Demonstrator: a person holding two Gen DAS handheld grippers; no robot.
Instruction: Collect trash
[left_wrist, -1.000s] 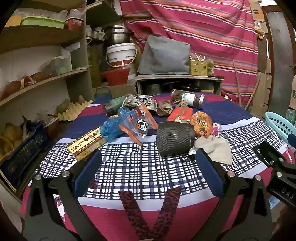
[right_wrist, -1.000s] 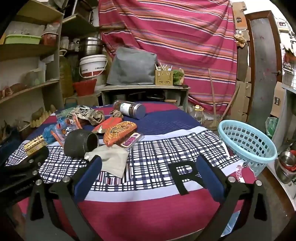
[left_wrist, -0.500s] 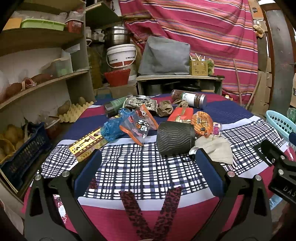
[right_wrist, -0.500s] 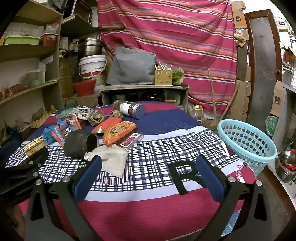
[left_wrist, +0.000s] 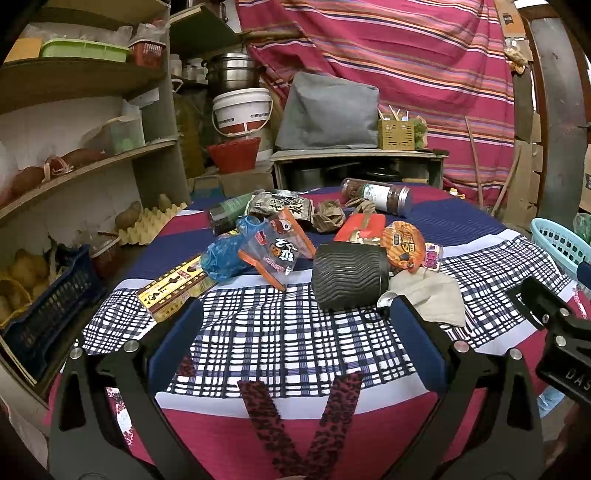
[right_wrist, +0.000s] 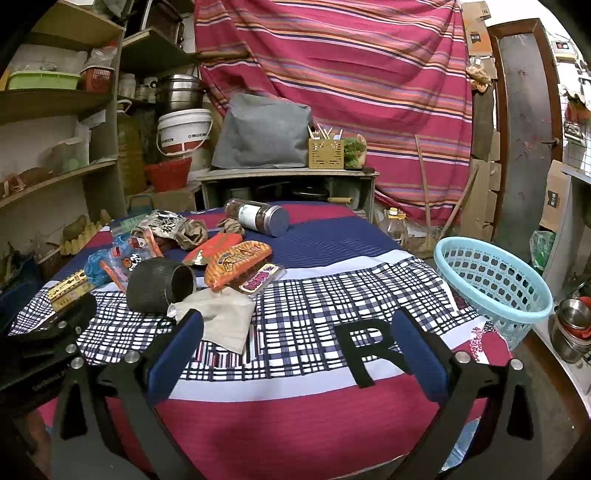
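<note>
We hold our left gripper (left_wrist: 295, 314) and right gripper (right_wrist: 295, 317) low over the table (right_wrist: 314, 413), jaws spread wide, empty, short of the trash pile (left_wrist: 332, 251)

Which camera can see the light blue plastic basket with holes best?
The right wrist view shows the light blue plastic basket best: its whole round rim, holed wall and inside are visible beside the table's right edge. The left wrist view catches only a slice of its rim at the far right edge of the picture.
</note>
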